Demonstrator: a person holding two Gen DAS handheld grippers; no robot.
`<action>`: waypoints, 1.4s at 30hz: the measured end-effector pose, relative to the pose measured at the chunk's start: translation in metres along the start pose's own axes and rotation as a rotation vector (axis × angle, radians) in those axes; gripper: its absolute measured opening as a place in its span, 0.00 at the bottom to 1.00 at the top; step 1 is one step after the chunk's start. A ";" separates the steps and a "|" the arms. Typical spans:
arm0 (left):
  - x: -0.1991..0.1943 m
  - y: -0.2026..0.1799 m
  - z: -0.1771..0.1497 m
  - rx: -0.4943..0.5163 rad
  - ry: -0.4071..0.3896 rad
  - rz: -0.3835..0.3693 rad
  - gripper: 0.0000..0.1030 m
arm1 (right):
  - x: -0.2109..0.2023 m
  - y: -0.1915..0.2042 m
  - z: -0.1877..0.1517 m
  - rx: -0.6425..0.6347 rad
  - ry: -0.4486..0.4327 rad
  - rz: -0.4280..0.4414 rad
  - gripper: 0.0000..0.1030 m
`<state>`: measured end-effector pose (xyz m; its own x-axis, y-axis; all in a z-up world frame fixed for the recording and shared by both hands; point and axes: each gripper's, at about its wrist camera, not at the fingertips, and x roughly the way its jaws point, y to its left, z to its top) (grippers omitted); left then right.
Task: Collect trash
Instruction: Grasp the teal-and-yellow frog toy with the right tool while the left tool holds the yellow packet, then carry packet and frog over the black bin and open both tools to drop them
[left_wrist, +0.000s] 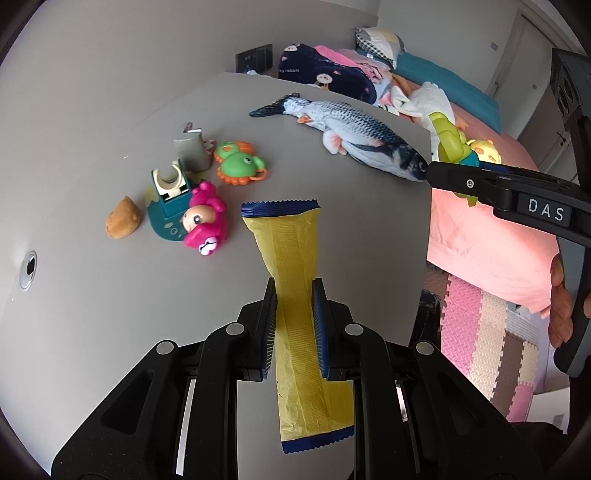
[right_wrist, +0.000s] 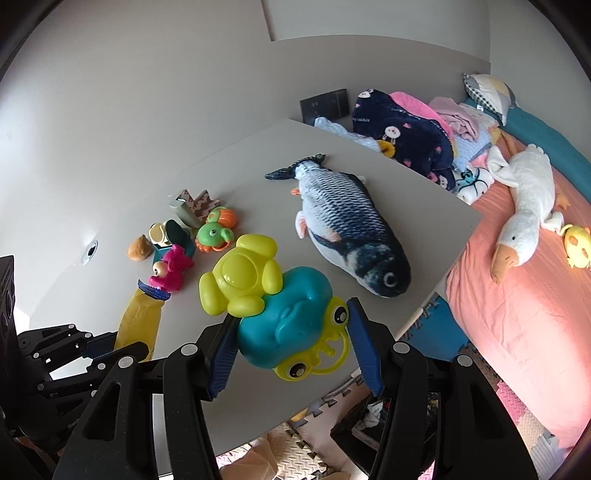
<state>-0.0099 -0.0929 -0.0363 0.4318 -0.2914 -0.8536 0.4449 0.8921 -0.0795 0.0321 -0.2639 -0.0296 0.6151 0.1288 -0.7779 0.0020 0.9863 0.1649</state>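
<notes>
One yellow wrapper (left_wrist: 295, 295) with blue serrated ends, long, flat and creased, was pinched at its middle by the left hand-held gripper (left_wrist: 294, 325) above the table (left_wrist: 110, 295), nearer the camera than the plush fish (left_wrist: 354, 133). One teal-and-yellow plastic turtle toy (right_wrist: 280, 317) sat clamped in the right hand-held gripper (right_wrist: 291, 347). Beside the fish lay one pink doll (left_wrist: 205, 221), one green crab toy (left_wrist: 236, 166) and one brown plush (left_wrist: 123, 222).

You see a crinkled yellow foil wrapper (left_wrist: 295, 295) and a glossy plastic frog toy (right_wrist: 291, 325). The table (left_wrist: 110, 314) looks smooth and matt; upper right, the fish (left_wrist: 354, 133) is soft cloth.
</notes>
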 end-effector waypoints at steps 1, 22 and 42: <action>0.002 -0.005 0.002 0.013 0.001 -0.008 0.17 | -0.004 -0.005 -0.002 0.011 -0.004 -0.008 0.56; 0.024 -0.124 0.031 0.302 0.018 -0.181 0.17 | -0.076 -0.109 -0.052 0.254 -0.070 -0.188 0.56; 0.036 -0.231 0.024 0.511 0.049 -0.327 0.17 | -0.135 -0.183 -0.103 0.417 -0.093 -0.341 0.56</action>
<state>-0.0787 -0.3172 -0.0361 0.1775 -0.4955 -0.8503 0.8739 0.4767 -0.0954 -0.1328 -0.4515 -0.0175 0.5923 -0.2194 -0.7753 0.5143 0.8436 0.1541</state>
